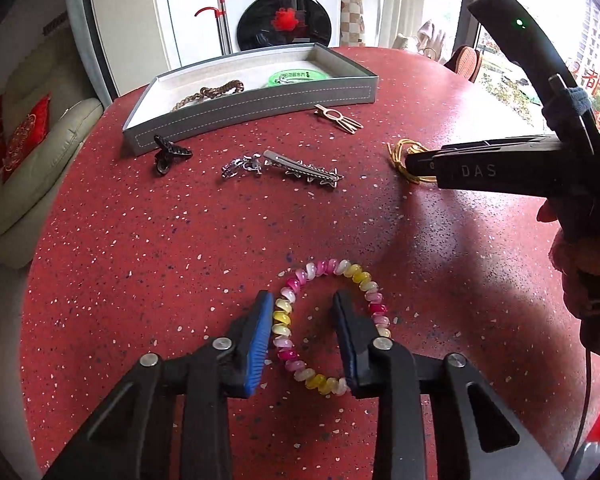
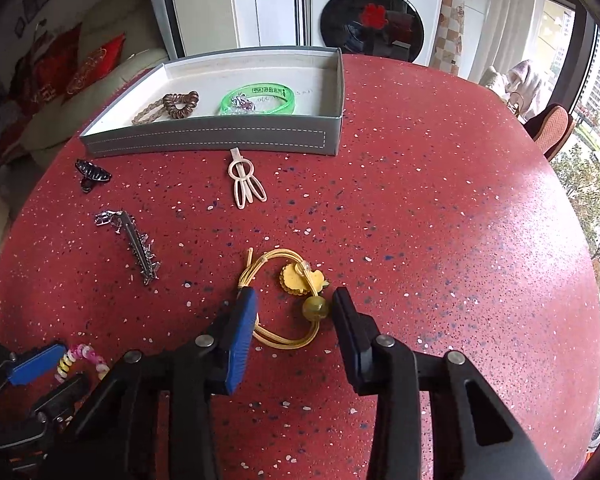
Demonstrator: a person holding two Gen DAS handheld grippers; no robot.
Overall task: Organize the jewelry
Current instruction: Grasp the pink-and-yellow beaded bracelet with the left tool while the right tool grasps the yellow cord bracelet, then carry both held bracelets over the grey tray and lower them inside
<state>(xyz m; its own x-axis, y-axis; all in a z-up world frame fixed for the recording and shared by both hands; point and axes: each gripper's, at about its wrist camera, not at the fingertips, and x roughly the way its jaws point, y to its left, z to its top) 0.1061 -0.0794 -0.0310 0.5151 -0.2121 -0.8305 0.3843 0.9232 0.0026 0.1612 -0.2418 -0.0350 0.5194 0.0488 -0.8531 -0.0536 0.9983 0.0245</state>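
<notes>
— Where are the grippers seen?
— The left gripper is held wide apart astride one side of the beaded bracelet on the red surface; the right gripper is spread wide around the yellow hair tie.

— And the tray?
— The grey tray is set further back, with a green bangle inside.

A round red speckled tabletop fills the near scene. Beyond its far edge stands a white front-loading washing machine with a dark round door, and a red-handled mop leans just left of it. A cream sofa with red cushions sits left. Daylight enters through big windows on the right.
</notes>
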